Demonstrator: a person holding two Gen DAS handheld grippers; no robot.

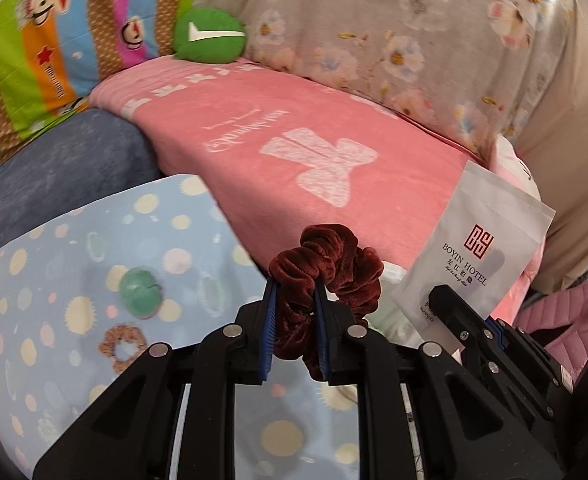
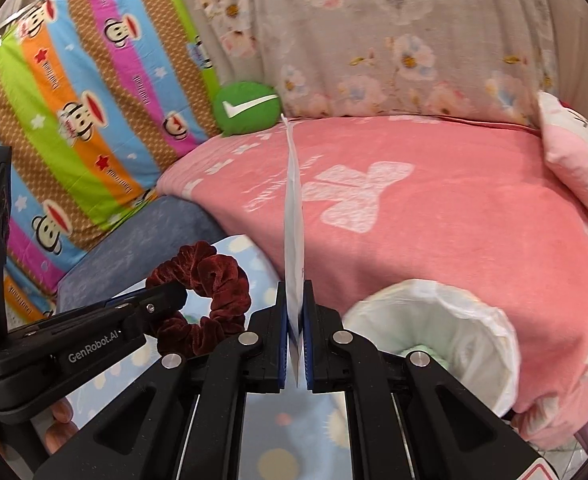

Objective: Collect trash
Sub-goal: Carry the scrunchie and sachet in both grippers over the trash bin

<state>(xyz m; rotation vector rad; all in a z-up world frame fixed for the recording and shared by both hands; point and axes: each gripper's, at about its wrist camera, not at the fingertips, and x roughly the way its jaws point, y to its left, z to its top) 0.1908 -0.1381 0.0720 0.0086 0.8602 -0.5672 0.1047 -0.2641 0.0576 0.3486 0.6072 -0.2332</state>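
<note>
— Holding both pieces clear of the bed, are you? What have you got?

— Your left gripper (image 1: 294,300) is clamped on the dark red scrunchie (image 1: 329,268), with a fold of velvet squeezed between the blue pads. Your right gripper (image 2: 295,312) is closed on the white hotel packet (image 2: 294,216), seen edge-on from its own camera and face-on (image 1: 473,248) from the left one.

— So which step is this?

— By my reading, both pickups are done and you are at the carry-and-drop stage. The white-lined bin (image 2: 489,344) sits just right of your right gripper, against the pink blanket (image 2: 433,224).

— And what does the next move call for?

— I'd swing the packet over the bin's mouth first, since it is nearest, and only then part the fingers. The packet is thin and light, so it may flutter; release it low over the opening. The scrunchie needs carrying across, past your right tool.

— Anything left behind?

— A green round thing (image 1: 140,292) and a brown scrunchie (image 1: 124,348) lie on the spotted blue cloth (image 1: 54,280). Whether they count as trash, I cannot tell.
</note>
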